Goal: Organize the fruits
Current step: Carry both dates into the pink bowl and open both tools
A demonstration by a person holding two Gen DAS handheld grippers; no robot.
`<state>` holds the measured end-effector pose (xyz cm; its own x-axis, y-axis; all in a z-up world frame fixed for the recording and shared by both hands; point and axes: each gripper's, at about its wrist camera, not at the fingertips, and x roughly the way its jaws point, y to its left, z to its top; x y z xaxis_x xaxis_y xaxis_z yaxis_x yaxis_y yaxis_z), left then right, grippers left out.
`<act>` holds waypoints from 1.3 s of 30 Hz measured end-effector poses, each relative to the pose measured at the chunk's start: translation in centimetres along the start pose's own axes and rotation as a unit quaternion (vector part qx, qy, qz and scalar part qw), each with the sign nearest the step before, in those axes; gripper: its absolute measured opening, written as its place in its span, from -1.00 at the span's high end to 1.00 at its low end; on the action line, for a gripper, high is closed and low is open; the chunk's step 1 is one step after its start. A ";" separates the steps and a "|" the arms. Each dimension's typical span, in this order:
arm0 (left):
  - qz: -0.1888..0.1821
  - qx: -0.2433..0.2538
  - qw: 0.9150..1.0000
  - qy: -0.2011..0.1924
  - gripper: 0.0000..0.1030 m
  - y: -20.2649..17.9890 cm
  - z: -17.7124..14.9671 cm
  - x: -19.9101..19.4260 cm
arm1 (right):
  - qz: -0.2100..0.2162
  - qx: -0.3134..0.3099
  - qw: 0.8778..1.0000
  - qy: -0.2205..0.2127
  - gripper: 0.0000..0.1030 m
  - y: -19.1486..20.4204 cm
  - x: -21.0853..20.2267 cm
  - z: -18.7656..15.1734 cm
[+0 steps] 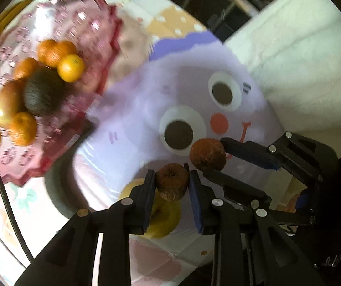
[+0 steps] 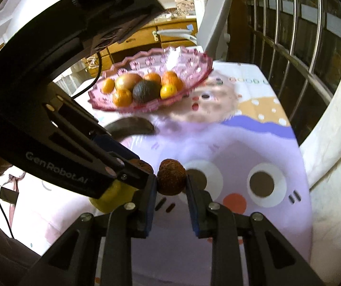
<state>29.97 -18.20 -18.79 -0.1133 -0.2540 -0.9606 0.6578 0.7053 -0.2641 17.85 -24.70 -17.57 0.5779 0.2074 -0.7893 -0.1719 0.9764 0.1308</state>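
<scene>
Each hand-held gripper, left (image 1: 172,184) and right (image 2: 171,181), clamps a round, rough, wrinkled brown fruit (image 1: 172,184) above the counter (image 2: 218,147).

My two claws crowded each other; the yellow apple (image 1: 161,224) lay beneath. The purple cloth (image 2: 230,157) toward the pink glass dish (image 2: 194,57) lay open.

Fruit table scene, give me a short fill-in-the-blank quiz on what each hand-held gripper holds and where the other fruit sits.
1. Each hand-held gripper, left and right, is shut on a wrinkled ____ fruit.
2. The oranges and dark avocado lie on a ____ glass plate.
3. Below the left hand-held gripper lies a ____ fruit.

Missing words: brown; pink; yellow
</scene>
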 end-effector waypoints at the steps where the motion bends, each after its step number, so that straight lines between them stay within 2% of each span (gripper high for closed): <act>1: 0.001 -0.005 1.000 -0.009 0.50 0.2 0.1 -0.7 | 0.001 0.000 1.000 -0.002 0.52 -0.1 -0.1 0.3; 7: 0.013 -0.057 0.995 -0.078 0.50 2.7 0.7 -5.4 | 0.003 -0.008 1.000 -0.004 0.52 -0.2 -0.6 2.8; 13: 0.023 -0.121 0.983 -0.137 0.50 6.0 0.3 -8.7 | 0.026 -0.020 0.999 -0.016 0.52 0.1 -0.9 5.6; 22: 0.037 -0.194 0.954 -0.224 0.50 9.7 -1.3 -10.0 | 0.060 -0.037 0.997 -0.035 0.51 0.6 0.2 10.0; 27: 0.041 -0.242 0.934 -0.261 0.50 12.0 -2.5 -8.7 | 0.081 -0.032 0.996 -0.030 0.51 0.5 2.7 11.1; 31: 0.043 -0.285 0.921 -0.262 0.50 13.5 -3.2 -7.5 | 0.092 -0.028 0.995 -0.021 0.51 0.6 4.6 11.7; 36: 0.047 -0.305 0.915 -0.262 0.49 14.3 -3.9 -6.9 | 0.093 -0.030 0.995 -0.009 0.50 0.4 6.1 12.0; 39: 0.040 -0.317 0.909 -0.269 0.38 14.4 -4.5 -7.2 | 0.103 -0.013 0.995 -0.009 0.50 -0.1 6.4 12.3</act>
<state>36.89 -3.27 -16.04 0.4088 -0.3510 -0.8424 0.0673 0.9322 -0.3557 31.41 -22.73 -15.27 0.5422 0.4041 -0.7367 -0.3085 0.9113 0.2727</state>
